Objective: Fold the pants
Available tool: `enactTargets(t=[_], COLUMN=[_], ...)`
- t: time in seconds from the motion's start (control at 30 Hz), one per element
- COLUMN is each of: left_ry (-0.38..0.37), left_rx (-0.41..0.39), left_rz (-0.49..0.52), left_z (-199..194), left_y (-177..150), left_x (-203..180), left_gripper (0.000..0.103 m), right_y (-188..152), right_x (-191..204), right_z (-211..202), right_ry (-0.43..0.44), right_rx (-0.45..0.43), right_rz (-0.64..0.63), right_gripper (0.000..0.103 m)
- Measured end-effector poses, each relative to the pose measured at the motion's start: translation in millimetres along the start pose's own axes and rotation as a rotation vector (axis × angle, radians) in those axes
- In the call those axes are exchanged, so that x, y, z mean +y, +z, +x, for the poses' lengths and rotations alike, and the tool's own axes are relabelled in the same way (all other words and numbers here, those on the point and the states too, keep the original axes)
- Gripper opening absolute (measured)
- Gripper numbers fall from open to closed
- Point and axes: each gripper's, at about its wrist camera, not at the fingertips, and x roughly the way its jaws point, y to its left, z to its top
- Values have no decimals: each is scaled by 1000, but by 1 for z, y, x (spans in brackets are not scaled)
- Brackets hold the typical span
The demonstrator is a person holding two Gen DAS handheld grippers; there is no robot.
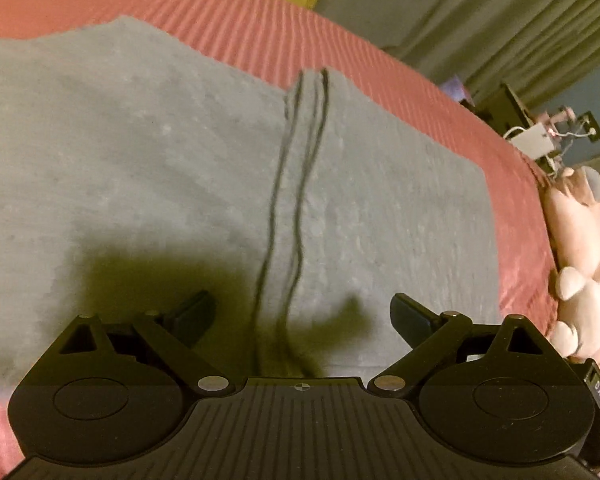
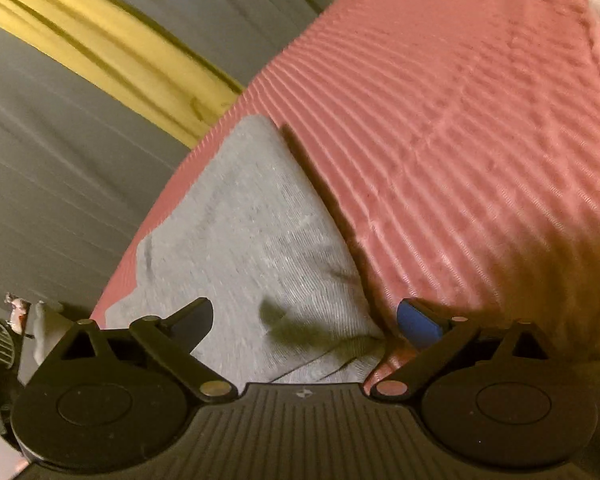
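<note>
Below, grey pants (image 1: 160,152) blurred on pink bedspread (image 1: 420,80), near edge hidden behind left gripper (image 1: 302,316), right gripper (image 2: 304,320), both jaws apart, empty.

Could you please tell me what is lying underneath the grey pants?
The grey pants lie flat on a ribbed pink bedspread, which shows around their edges in both views. Whatever is beneath their middle is covered by the fabric.

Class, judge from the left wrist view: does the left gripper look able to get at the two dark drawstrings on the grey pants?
Probably yes: the left gripper is open, and the drawstrings lie uncovered on the pants, running between its fingers.
</note>
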Motion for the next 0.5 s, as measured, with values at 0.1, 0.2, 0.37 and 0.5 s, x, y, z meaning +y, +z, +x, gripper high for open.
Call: enactTargets(t=[0.1,0.2,0.37,0.5], left_ry=[-40,-74,-32,-11], left_rx=[14,31,47,57], left_rz=[-12,-35,-27,-7], left_z=[9,12,18,14], left_y=[0,3,4,2], left_x=[-1,-1,5,9], left_gripper=[98,71,41,35], right_y=[0,-1,0,-2], right_x=[1,-2,-3,2], right_z=[3,3,2,2], right_ry=[14,-5,-3,-25], right_rx=[-5,-24,-31,-36], right_rz=[-14,14,34,-13], right_gripper=[99,99,99,99])
